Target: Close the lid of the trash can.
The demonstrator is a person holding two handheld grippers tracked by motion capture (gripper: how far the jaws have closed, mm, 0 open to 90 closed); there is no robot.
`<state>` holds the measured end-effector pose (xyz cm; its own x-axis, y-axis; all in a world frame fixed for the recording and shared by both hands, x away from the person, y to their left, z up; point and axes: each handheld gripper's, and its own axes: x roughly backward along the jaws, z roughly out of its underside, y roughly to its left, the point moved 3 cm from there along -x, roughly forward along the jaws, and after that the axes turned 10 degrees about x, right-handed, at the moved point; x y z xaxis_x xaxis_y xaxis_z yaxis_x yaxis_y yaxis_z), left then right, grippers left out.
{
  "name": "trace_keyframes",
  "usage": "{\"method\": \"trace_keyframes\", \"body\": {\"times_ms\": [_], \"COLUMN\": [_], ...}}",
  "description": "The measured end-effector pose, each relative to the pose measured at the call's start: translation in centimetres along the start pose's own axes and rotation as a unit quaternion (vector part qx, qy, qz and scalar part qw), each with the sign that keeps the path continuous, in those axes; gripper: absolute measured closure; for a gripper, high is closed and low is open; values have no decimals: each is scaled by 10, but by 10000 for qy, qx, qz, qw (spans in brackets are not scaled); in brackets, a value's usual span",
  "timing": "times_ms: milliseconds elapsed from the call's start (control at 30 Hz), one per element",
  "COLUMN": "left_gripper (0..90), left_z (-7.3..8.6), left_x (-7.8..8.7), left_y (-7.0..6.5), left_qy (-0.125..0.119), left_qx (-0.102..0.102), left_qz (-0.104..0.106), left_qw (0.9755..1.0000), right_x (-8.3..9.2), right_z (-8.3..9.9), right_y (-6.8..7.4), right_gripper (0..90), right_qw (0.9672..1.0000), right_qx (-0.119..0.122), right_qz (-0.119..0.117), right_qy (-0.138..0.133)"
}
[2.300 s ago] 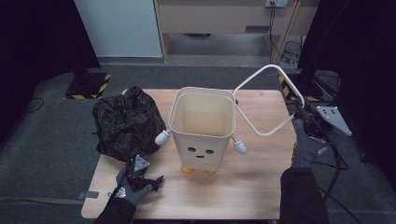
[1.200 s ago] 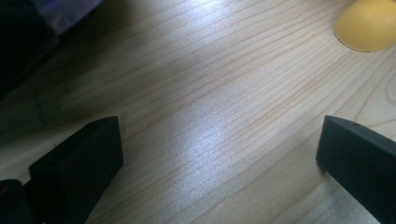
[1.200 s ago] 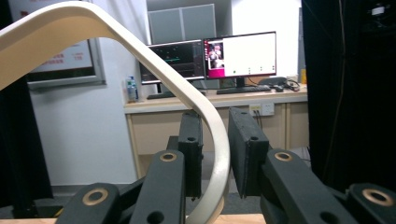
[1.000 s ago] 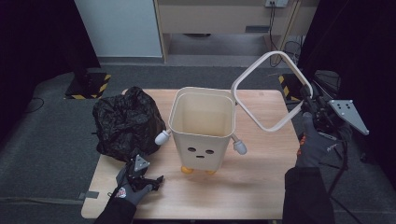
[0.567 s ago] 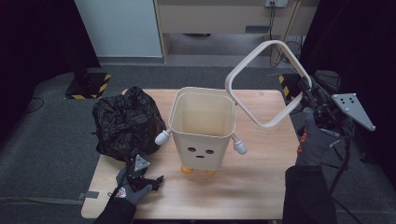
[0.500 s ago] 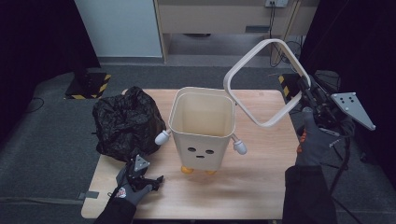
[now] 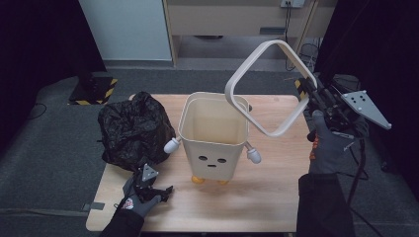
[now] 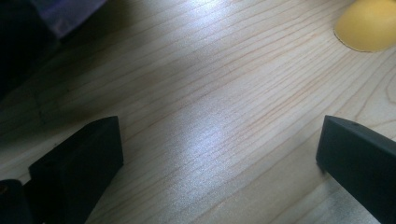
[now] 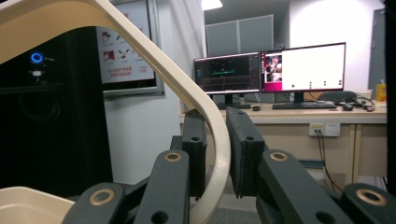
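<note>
Holding the bin's frame aloft

Pinching one side of the cream rounded-square plastic ring frame (image 7: 269,86), the right gripper (image 7: 307,91) keeps it tilted in the air above the table's right half, just over the rim of the cream face-printed waste bin (image 7: 213,133). Beside the crumpled black plastic bag (image 7: 132,129), the left gripper (image 7: 154,187) rests on the light wooden table (image 7: 257,197), jaws spread and empty.

1. The high view is dim at both sides, with light falling from above on the worktop (image 7: 276,197).
2. In the left gripper view a pale sheen glares off the wood grain, and the near jaws are soft.
3. In the right gripper view, bright monitors (image 9: 303,67) and a ceiling lamp (image 9: 212,3) bloom.
</note>
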<state>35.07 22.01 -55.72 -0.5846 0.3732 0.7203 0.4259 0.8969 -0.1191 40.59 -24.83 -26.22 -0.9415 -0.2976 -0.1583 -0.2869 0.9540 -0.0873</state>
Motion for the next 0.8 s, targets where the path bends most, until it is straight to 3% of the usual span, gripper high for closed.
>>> {"method": "trace_keyframes", "body": {"times_ms": [400, 800], "left_gripper": [0, 0], "left_z": [0, 0], "left_x": [0, 0], "left_y": [0, 0], "left_qy": [-1, 0], "left_qx": [1, 2], "left_qz": [1, 1], "left_qw": [10000, 10000], "right_x": [-12, -24], "right_z": [-3, -1], "right_y": [15, 24], "right_gripper": [791, 792], "right_qw": [9988, 9943], "right_qx": [-10, -313], "right_qz": [-470, -990], "right_qy": [168, 249]}}
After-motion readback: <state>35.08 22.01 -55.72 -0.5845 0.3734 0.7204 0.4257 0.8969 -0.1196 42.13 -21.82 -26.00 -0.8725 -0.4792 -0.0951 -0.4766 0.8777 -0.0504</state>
